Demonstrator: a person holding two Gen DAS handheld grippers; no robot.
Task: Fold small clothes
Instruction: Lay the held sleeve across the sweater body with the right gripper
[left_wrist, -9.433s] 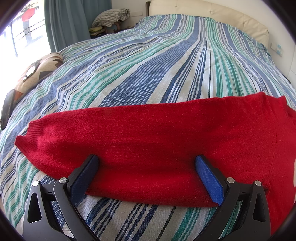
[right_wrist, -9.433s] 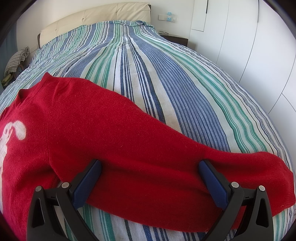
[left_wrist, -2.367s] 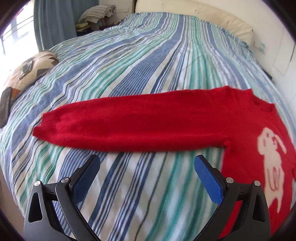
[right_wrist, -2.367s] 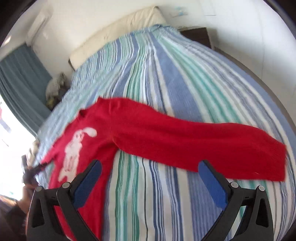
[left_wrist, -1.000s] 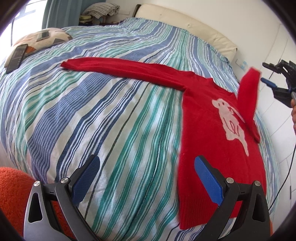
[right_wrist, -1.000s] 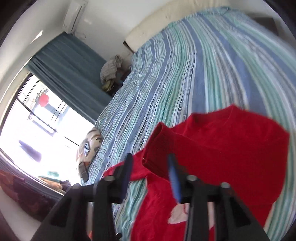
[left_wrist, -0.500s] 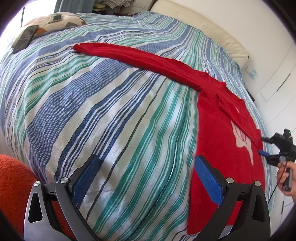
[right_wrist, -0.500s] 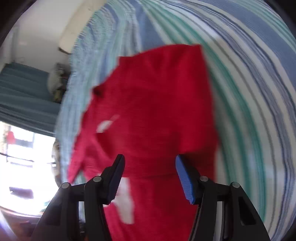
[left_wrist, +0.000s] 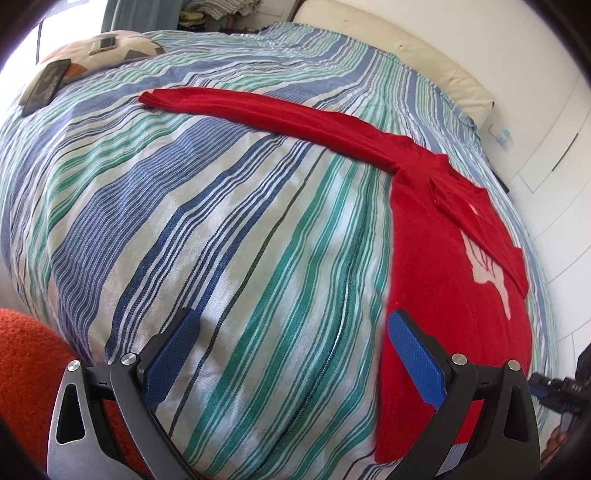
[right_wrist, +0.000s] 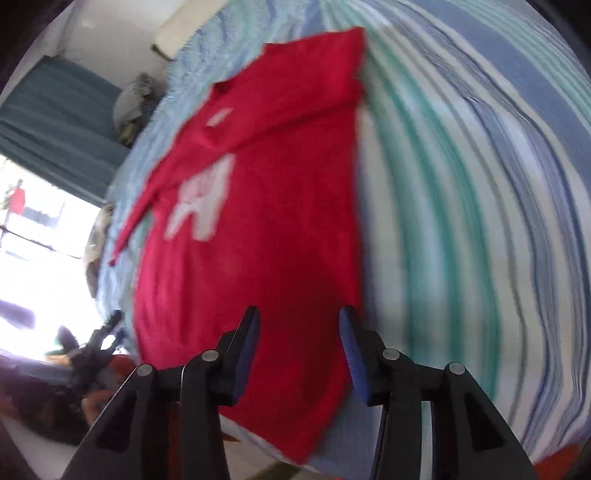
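The left tongs (left_wrist: 291, 354) are spread wide with nothing between their blue pads, held above the near edge of the bed (left_wrist: 207, 229). Their right-hand pad overlaps the left side edge of the red sweater (left_wrist: 450, 258) in the view, while the left-hand pad sits over bare striped bedspread. Ahead and to the right of these tongs the sweater lies flat, front up, with a white animal figure (left_wrist: 484, 258) on the chest. One sleeve (left_wrist: 476, 218) is folded diagonally across the chest and covers part of that figure. The other sleeve (left_wrist: 266, 110) stretches out straight, far ahead and to the left, its cuff resting on the stripes. Beyond that cuff, at the far left, a patterned cushion (left_wrist: 107, 51) carries a dark phone (left_wrist: 44, 86). An orange textured surface (left_wrist: 26, 373) shows below the bed at the lower left. The other tool appears dimly at the right edge of this view.

The right tongs (right_wrist: 299, 354) are partly spread and grip nothing, poised over the lower part of the sweater (right_wrist: 266, 240) near its hem; whether they touch the knit cannot be told, as this view is blurred. Ahead of them the folded sleeve (right_wrist: 258, 125) crosses the chest above the white figure. To their right runs the striped bedspread (right_wrist: 461, 221).
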